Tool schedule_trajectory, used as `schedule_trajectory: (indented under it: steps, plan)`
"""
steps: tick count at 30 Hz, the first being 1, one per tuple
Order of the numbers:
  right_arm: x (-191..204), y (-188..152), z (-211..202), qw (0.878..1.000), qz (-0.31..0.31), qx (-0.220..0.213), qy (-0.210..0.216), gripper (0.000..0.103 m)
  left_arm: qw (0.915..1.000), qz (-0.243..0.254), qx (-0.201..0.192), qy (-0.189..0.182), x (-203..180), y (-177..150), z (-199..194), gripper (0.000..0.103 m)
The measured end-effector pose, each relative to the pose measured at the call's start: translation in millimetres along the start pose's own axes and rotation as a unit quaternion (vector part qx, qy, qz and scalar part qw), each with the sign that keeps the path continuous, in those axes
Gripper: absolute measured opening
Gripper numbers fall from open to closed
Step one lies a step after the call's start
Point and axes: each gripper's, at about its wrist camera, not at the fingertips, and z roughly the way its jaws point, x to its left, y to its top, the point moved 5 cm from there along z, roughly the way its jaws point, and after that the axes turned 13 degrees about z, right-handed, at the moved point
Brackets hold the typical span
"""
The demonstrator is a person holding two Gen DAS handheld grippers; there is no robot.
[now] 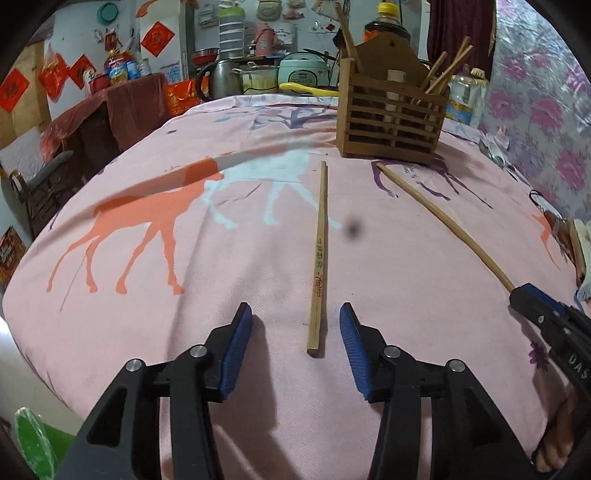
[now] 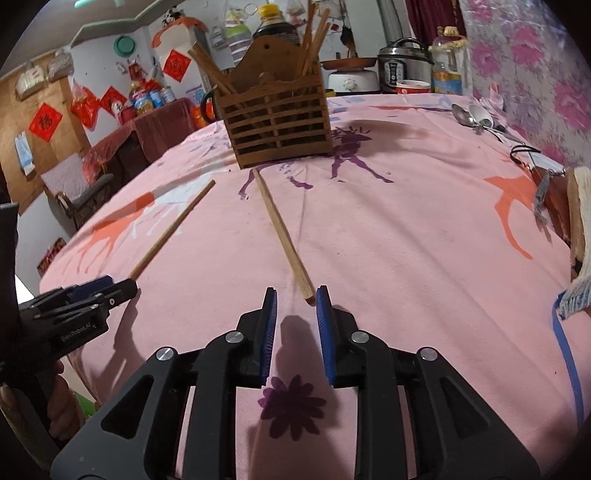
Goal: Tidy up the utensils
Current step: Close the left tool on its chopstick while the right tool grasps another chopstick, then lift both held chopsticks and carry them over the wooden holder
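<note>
On the left, the left gripper (image 1: 295, 325) hovers low over the pink tablecloth (image 1: 184, 314), its blue-padded jaws spread wide with nothing between the pads. The near end of a printed chopstick (image 1: 319, 258) lies flat on the cloth in the gap between the two fingertips, touching neither; its length runs straight away from the gripper toward the wooden utensil holder (image 1: 391, 122), stopping short of the holder's base. In the right wrist view the same chopstick (image 2: 173, 230) slants across the cloth, and its near end disappears behind the left gripper (image 2: 122, 290) seen from the side.

Further right lies a second chopstick (image 1: 443, 221), angled — its far tip close to the holder's front, its near end at the right gripper (image 1: 524, 295). From the right wrist camera, the right gripper (image 2: 295, 295) has its jaws parted, though less widely than the left pair. The butt of the second chopstick (image 2: 282, 232) sits just at the inner edge of the right fingertip; whether it touches the pad is hard to tell at this angle.

The slatted holder (image 2: 277, 118) stands upright at the far middle of the table with several chopsticks (image 2: 314, 33) leaning inside it. Near the right edge, metal spoons (image 2: 476, 118) lie on the cloth, well apart from both grippers.
</note>
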Motion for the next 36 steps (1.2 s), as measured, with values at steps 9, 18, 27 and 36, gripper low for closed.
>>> schedule_trajectory:
  steps: [9,18,27,36]
  plan:
    - [4.2,7.6,16.4,0.999,-0.003,0.011,-0.033,0.021,0.9999,0.006,-0.009,0.005,-1.5,2.1,2.7,0.047]
    - [7.0,-5.6,5.8,0.999,-0.022,-0.004,-0.028,0.007,0.9984,0.051,-0.025,0.000,-26.9,-2.6,-5.8,0.007]
    - [9.0,-15.5,-3.7,0.999,-0.039,-0.012,-0.029,0.007,0.9981,0.056,-0.024,-0.006,-34.4,-7.3,-12.0,0.008]
    - [9.3,-16.7,-4.5,0.999,-0.041,-0.017,-0.029,0.008,0.9983,0.053,-0.025,-0.007,-33.2,-7.9,-11.5,0.010]
